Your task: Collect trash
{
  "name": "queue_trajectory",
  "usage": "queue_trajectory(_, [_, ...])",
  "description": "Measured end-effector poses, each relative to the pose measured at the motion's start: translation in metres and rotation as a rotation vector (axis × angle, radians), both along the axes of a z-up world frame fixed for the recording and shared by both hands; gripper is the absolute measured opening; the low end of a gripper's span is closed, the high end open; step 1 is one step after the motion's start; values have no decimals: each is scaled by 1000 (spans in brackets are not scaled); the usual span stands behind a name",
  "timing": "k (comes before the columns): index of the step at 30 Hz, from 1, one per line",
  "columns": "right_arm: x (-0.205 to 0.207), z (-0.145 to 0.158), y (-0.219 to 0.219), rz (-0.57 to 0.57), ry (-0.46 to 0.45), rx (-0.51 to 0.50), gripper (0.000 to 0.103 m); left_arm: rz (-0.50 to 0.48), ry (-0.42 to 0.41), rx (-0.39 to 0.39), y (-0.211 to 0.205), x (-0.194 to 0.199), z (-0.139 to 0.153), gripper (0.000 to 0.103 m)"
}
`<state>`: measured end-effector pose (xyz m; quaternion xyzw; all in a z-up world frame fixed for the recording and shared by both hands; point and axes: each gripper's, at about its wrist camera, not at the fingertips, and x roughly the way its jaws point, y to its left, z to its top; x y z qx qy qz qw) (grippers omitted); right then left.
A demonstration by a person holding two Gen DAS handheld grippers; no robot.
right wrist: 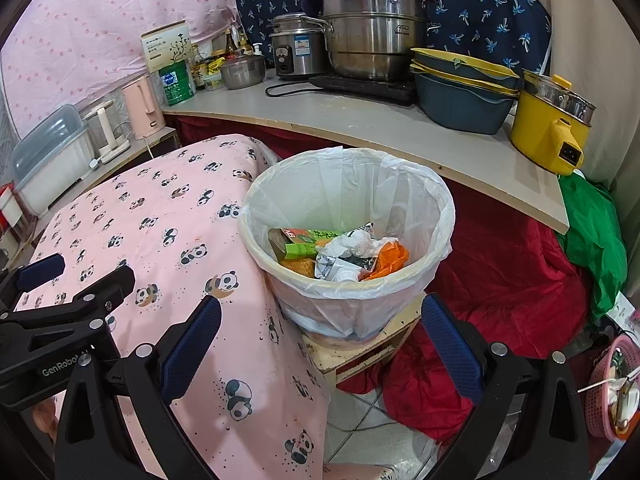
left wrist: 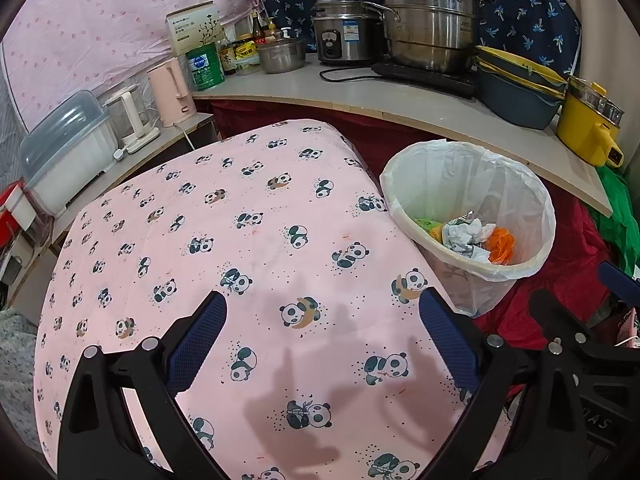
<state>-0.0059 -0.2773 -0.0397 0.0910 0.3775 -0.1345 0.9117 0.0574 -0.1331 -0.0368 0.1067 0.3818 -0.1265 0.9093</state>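
A round bin [right wrist: 400, 296] lined with a white plastic bag stands on a small wooden stool [right wrist: 360, 354] beside the table; it also shows at the right in the left wrist view as the bin [left wrist: 532, 208]. Inside lie a green carton [right wrist: 304, 245], crumpled white paper [right wrist: 356, 245] and orange paper [right wrist: 394, 258]. My right gripper [right wrist: 321, 320] is open just in front of the bin, nothing between its blue pads. My left gripper [left wrist: 324, 318] is open over the pink panda tablecloth [left wrist: 240, 240], holding nothing.
A counter [right wrist: 360, 124] behind carries steel pots [right wrist: 372, 36], a rice cooker [right wrist: 294, 54], stacked blue basins [right wrist: 460, 96] and a yellow electric pot [right wrist: 548, 128]. Red cloth [right wrist: 500, 280] and green cloth [right wrist: 592, 236] lie on the floor at right. A pink basket [right wrist: 612, 392] sits far right.
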Motion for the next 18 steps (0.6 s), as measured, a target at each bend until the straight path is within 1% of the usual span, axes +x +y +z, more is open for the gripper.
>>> queue_trajectory(18, [-1,-1,-5,-15,3,-2,97,-5,-7,-5,-1,-1,2,93])
